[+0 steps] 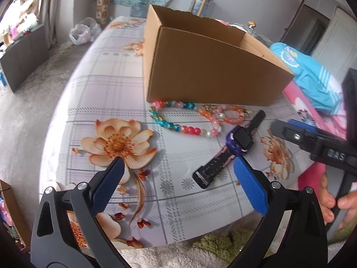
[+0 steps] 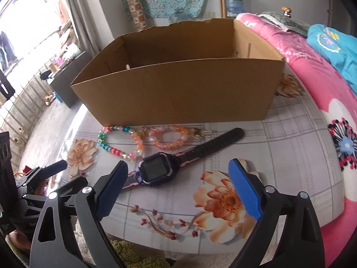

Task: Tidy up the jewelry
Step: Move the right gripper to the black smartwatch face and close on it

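Observation:
An open cardboard box (image 1: 212, 73) (image 2: 178, 89) stands on the flowered table. In front of it lie a multicoloured bead necklace (image 1: 174, 125) (image 2: 116, 149), an orange-pink bead bracelet (image 1: 232, 114) (image 2: 169, 138) with small gold pieces beside it, and a purple smartwatch (image 1: 239, 139) (image 2: 154, 170) on a black-pink strap. My left gripper (image 1: 178, 159) hovers open over the table, with the watch just beyond its right finger. My right gripper (image 2: 178, 163) is open above the watch, which lies near its left finger; nothing is gripped. Each gripper shows at the edge of the other's view (image 1: 290, 125) (image 2: 64, 176).
A bed with pink bedding (image 2: 312, 78) and a blue garment (image 2: 334, 44) borders the table on the right. A green rug (image 1: 223, 243) lies below the table's near edge. A person's hand (image 1: 334, 201) holds the right gripper's handle. The floor drops away on the left.

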`<state>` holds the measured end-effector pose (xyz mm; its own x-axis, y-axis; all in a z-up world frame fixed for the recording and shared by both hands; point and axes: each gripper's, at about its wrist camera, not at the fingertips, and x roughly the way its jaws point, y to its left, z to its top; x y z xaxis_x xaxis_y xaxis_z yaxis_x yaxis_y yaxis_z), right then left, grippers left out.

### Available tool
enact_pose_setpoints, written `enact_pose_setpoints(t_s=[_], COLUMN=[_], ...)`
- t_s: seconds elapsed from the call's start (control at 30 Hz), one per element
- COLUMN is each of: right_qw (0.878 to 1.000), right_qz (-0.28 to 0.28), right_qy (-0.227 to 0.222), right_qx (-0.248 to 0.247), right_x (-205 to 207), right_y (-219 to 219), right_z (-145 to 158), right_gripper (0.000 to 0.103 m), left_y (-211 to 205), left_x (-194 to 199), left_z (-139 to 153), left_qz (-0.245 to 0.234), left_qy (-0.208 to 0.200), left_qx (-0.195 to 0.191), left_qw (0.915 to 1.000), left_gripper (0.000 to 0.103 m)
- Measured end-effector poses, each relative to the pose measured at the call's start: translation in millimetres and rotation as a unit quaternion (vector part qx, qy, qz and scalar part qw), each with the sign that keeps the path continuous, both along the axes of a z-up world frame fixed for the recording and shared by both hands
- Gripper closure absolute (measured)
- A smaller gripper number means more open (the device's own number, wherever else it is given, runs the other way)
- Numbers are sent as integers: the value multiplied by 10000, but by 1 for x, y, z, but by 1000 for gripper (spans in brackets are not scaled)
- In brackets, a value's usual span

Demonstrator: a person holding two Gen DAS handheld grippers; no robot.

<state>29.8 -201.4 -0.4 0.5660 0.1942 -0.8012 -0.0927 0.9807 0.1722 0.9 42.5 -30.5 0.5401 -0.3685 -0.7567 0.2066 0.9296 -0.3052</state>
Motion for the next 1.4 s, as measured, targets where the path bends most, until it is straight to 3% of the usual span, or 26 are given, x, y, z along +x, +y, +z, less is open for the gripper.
enact_pose_setpoints(t_s=[0.13,0.33,0.37,0.4,0.43,0.5,0.57,0.7,1.03,1.1,1.13,1.2,1.4], right_qw=[9994,9984,9982,9979,9975,9965,9965,9962,9953,9956,9957,9958,9959], right_qz=[216,292,283,267,262,242,201,124,9,19,22,33,74], right_qy=[228,473,520,571,635,776,811,859,880,849,839,819,788], right_qx=[148,-46,-87,-136,-174,-193,-57,87,395,396,400,409,437], right_x=[15,26,28,29,30,31,30,29,29,28,27,26,23], right_y=[11,21,22,23,23,24,21,16,0,-2,-4,-6,-7], right_z=[-9,-23,-25,-27,-30,-36,-37,-39,-40,-40,-41,-41,-41], right_gripper=[33,51,52,55,59,63,63,64,64,64,64,64,64], left_y=[-4,-17,-19,-20,-22,-25,-23,-18,-11,1,9,14,8], left_x=[-2,-10,-11,-11,-11,-8,-3,4,10,10,9,8,14], left_z=[-2,4,5,6,5,0,-6,-20,-26,-30,-33,-39,-35], left_qz=[-205,-693,-765,-842,-912,-978,-970,-911,-789,-660,-639,-569,-349], left_qy=[27,-259,-303,-318,-279,-76,144,651,965,1196,1301,1428,1320], left_qx=[-124,-116,-107,-118,-132,-160,-218,-413,-1285,-1884,-2323,-2690,-2468], left_qw=[9997,9972,9966,9959,9954,9950,9949,9929,9838,9726,9618,9508,9594], left_gripper=[8,9,12,22,31,40,50,53,53,53,53,53,59])
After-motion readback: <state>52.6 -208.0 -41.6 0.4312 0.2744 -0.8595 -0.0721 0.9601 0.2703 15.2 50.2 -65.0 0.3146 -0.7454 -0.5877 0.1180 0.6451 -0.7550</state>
